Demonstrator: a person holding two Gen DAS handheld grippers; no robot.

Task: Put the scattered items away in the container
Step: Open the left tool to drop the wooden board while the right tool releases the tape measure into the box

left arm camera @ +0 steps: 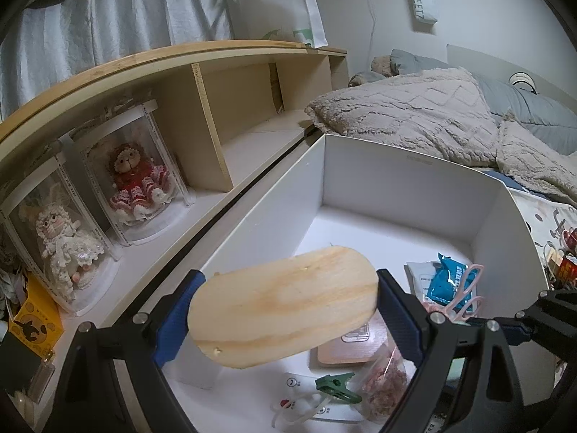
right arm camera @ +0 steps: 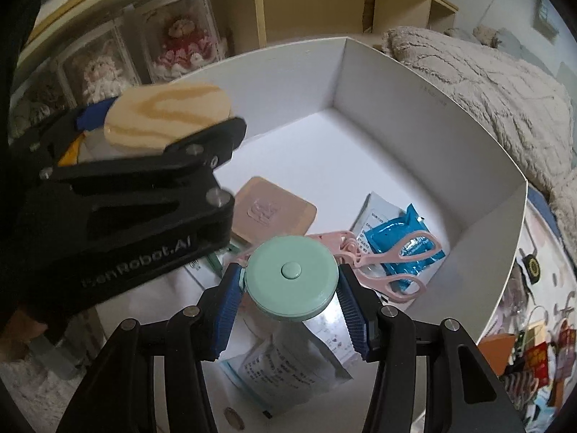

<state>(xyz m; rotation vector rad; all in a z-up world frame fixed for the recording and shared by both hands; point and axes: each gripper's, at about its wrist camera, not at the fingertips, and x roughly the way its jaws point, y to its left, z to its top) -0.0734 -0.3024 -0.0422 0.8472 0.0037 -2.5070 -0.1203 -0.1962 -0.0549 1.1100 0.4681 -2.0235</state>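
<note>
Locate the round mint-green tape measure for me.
The round mint-green tape measure sits clamped in the right gripper, above the white box, beside pink scissors.

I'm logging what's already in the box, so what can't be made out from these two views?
- Left wrist view: the wooden oval board in the left gripper hides part of the white box floor.
- Right wrist view: the mint tape measure in the right gripper covers the pink scissors blades.
- Right wrist view: print on the white packet is too small to read.
</note>
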